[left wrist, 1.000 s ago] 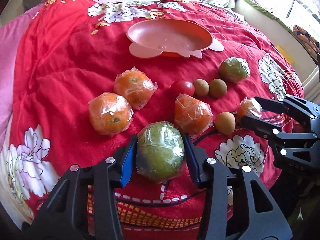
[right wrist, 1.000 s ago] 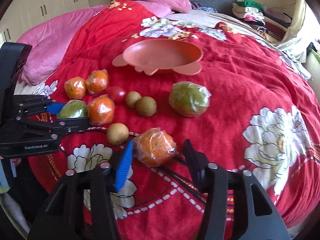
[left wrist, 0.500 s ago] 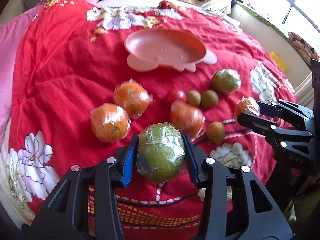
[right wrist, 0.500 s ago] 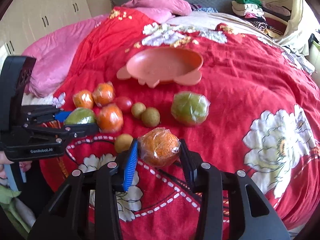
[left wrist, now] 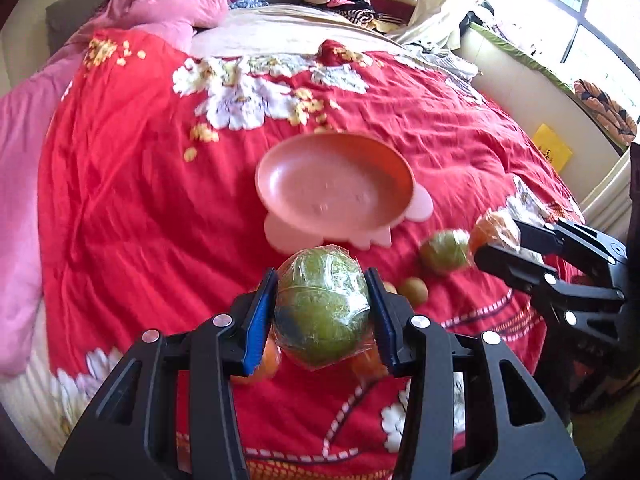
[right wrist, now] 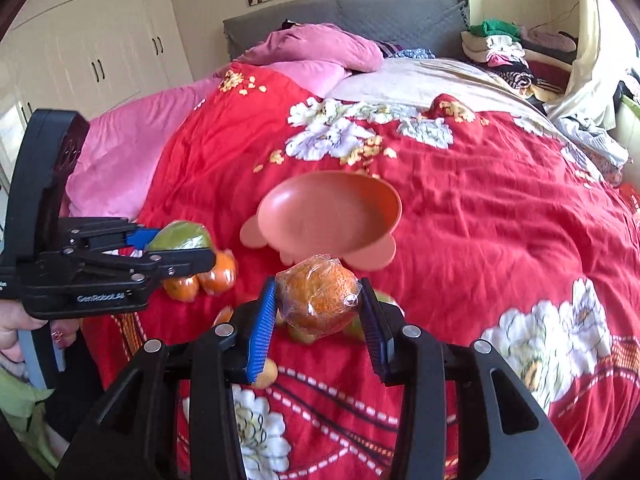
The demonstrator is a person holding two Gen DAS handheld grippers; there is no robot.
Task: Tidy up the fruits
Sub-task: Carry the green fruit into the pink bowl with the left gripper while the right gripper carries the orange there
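Green fruit pinched in left gripper, orange in right gripper

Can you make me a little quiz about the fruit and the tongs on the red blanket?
1. True or false: the pink plate already has fruit in it.
2. Which fruit do the left tongs squeeze? A) a red tomato B) a wrapped green fruit C) a brown round fruit
3. Fill in: the right tongs hold a wrapped ____ fruit.

Key:
1. False; the plate is bare.
2. B, the wrapped green fruit.
3. Orange; it is the wrapped orange fruit, held above the red blanket.
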